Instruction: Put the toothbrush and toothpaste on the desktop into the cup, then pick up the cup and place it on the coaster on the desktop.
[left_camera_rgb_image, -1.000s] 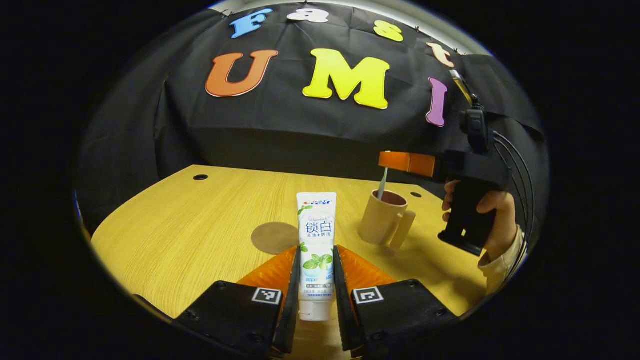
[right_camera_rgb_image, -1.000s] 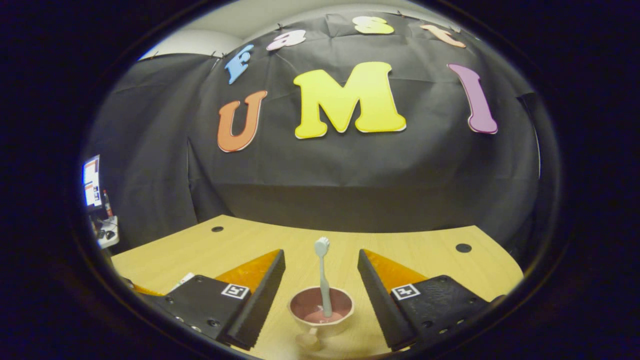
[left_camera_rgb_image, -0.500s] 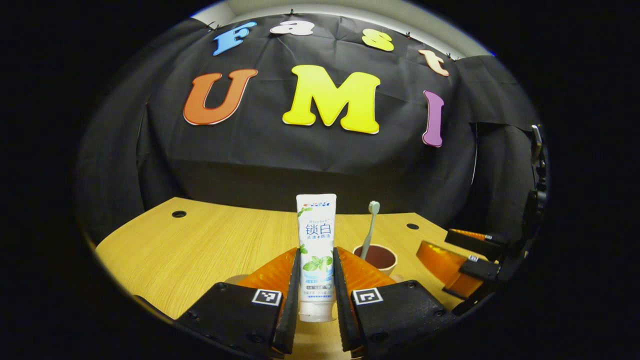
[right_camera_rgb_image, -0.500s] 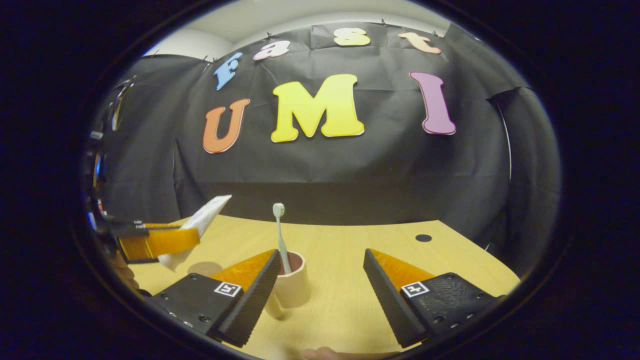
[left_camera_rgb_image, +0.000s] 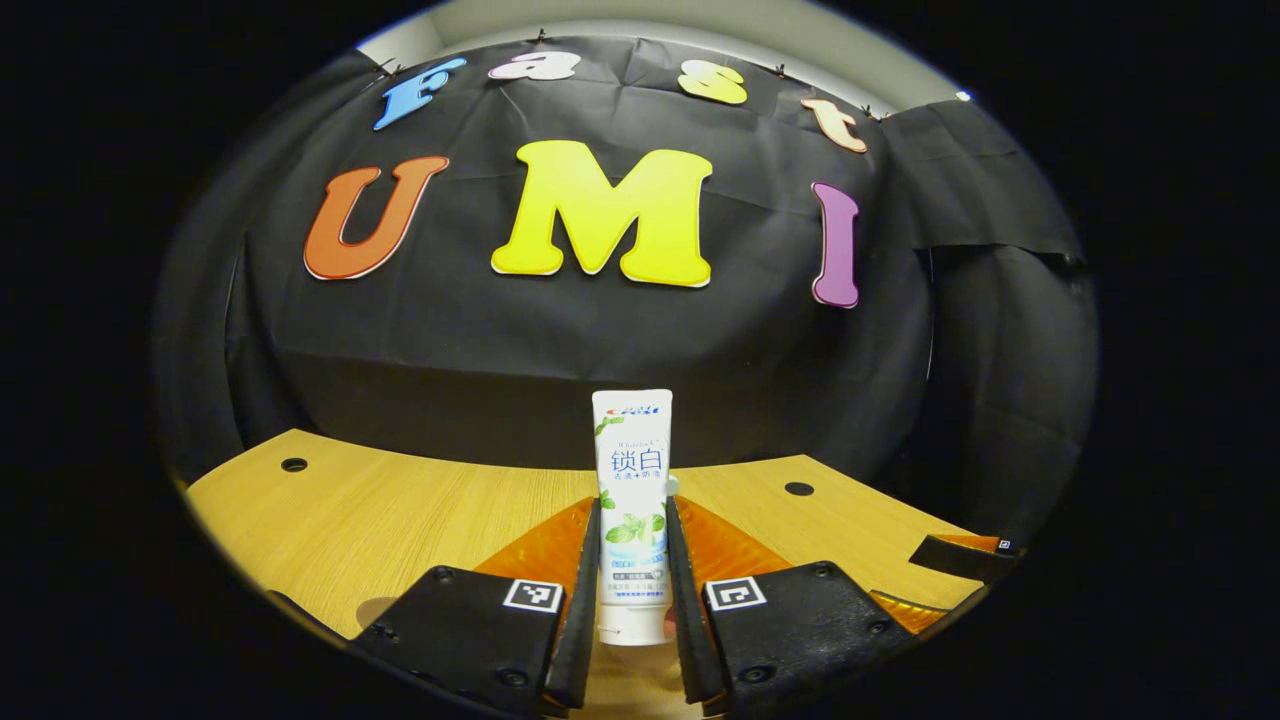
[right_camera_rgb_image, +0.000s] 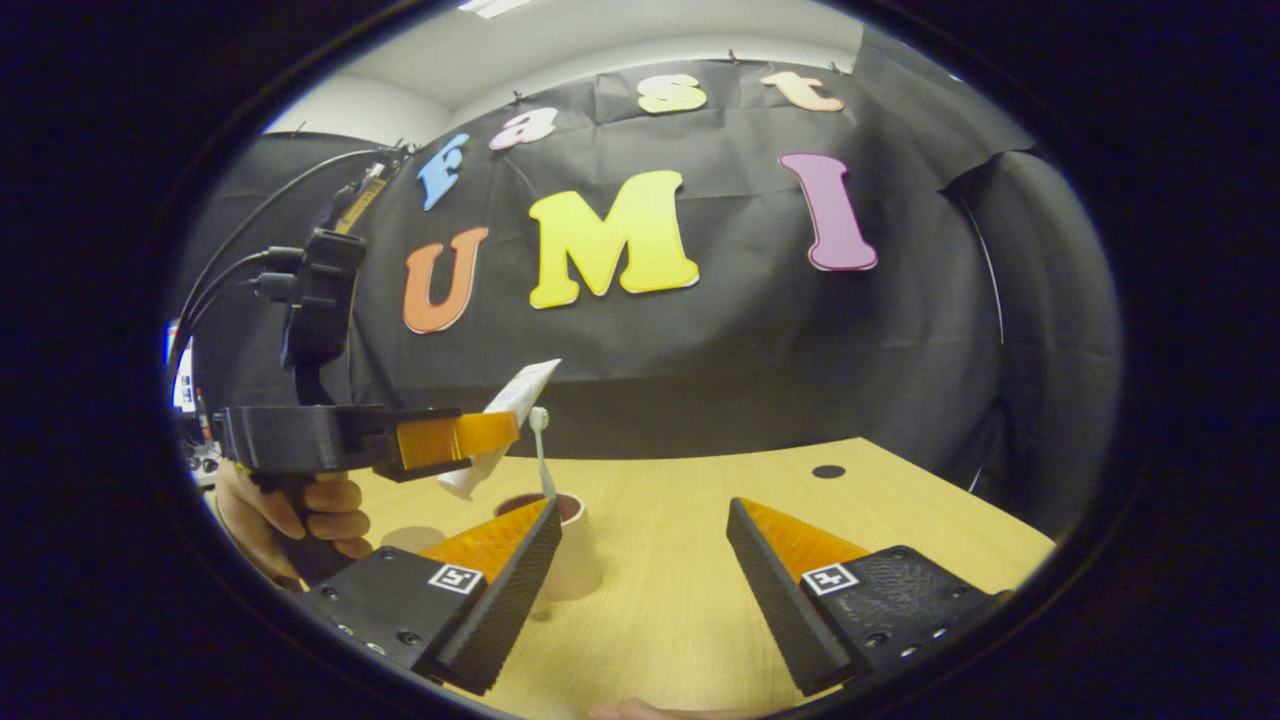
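My left gripper (left_camera_rgb_image: 632, 520) is shut on the white toothpaste tube (left_camera_rgb_image: 632, 470), which stands upright between its orange fingers. In the right gripper view the left gripper (right_camera_rgb_image: 500, 432) hangs in the air with the tube (right_camera_rgb_image: 520, 390) tilted, its cap end low and just left of and above the beige cup (right_camera_rgb_image: 575, 560). The pale toothbrush (right_camera_rgb_image: 542, 455) stands in that cup, head up. My right gripper (right_camera_rgb_image: 643, 515) is open with nothing between its fingers. The cup sits partly behind its left finger. A brown round coaster (right_camera_rgb_image: 413, 539) lies left of the cup.
The wooden desktop (right_camera_rgb_image: 680, 600) has a cable hole (right_camera_rgb_image: 828, 471) near its far edge and two holes (left_camera_rgb_image: 294, 464) (left_camera_rgb_image: 799, 488) in the left gripper view. A hand (right_camera_rgb_image: 300, 510) holds the left gripper's handle. The black cloth wall stands right behind the table.
The left gripper has carried the toothpaste up and across to just above the cup. The right gripper, still open, has drawn back and to the right of the cup.
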